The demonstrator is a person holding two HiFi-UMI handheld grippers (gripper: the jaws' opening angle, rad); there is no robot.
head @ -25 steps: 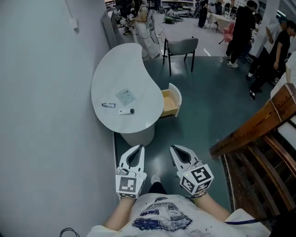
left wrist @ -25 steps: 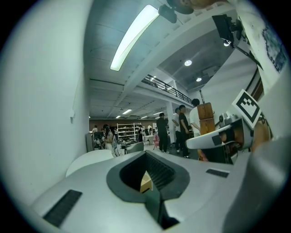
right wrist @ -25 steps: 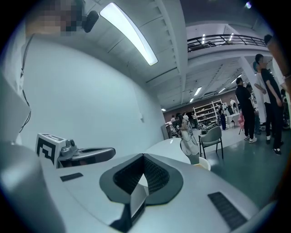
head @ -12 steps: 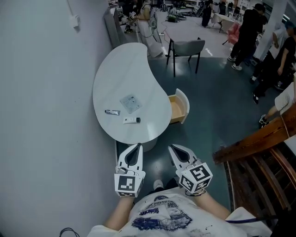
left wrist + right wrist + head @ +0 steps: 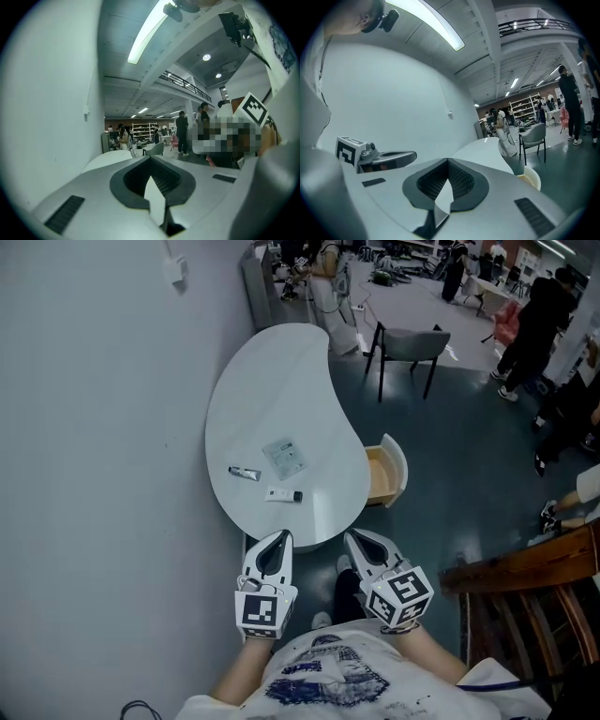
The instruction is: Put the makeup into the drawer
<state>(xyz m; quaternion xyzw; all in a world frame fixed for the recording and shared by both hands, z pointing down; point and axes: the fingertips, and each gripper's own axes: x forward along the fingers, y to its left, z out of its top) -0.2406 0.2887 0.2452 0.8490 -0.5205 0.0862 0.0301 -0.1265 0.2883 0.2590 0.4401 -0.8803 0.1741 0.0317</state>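
step: makeup not yet picked | left gripper (image 5: 278,538), right gripper (image 5: 352,539): we hold both closed and empty, nothing being within reach | makeup: small tube (image 5: 244,473), white tube (image 5: 283,494), flat packet (image 5: 284,457) on counter (image 5: 281,381), ahead of left gripper | drawer (image 5: 385,476): open ahead of right gripper, ready to receive

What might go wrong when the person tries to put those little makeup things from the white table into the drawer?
The white tube and the smaller tube are little and look round, so a clumsy pinch might roll one off the white table. The flat packet lies flush and may slip out of the jaws. The open drawer hangs at the table's side, so a drop might miss and hit the floor.
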